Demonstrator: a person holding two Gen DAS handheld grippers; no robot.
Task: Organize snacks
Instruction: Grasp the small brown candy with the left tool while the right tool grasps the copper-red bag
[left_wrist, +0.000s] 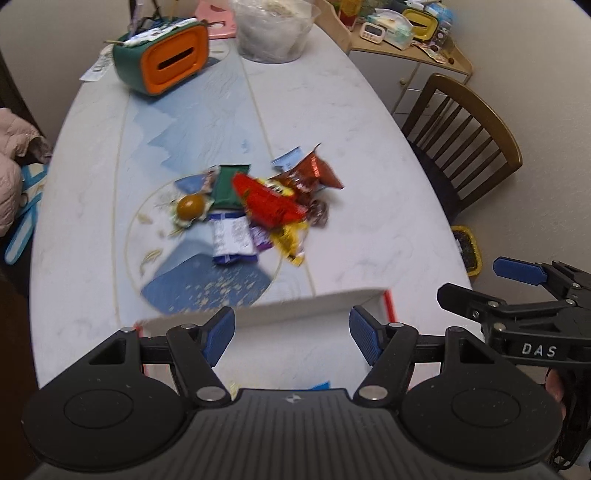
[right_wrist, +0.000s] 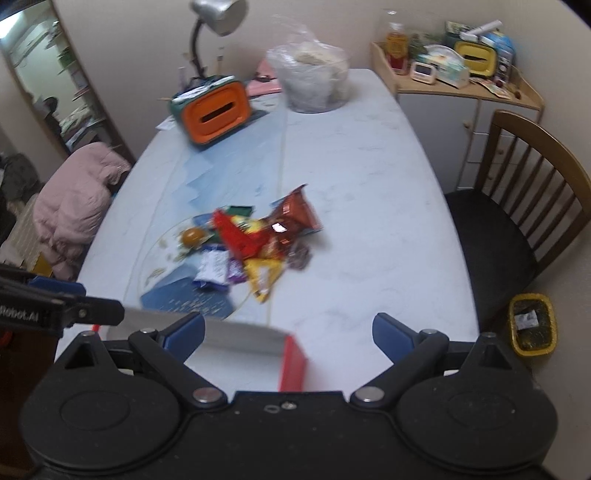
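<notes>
Snack pile (left_wrist: 255, 206): ahead of both grippers, unsorted.
Box (left_wrist: 325, 306): beneath them, contents mostly hidden.
Left gripper (left_wrist: 291, 332): spread, empty.
Right gripper (right_wrist: 288, 332): spread, empty.

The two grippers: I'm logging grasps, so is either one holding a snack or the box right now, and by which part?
Nothing is held. The left gripper and right gripper both stand open and empty above the box; the snacks lie untouched.

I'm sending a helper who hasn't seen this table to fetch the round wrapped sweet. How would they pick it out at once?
Start at the white table and find the pile of snack packets near its middle. At the pile's left edge, beside the green packet, lies the round wrapped sweet. It is the only ball-shaped piece, golden brown with a frilled wrapper; its neighbours are all flat packets.
</notes>
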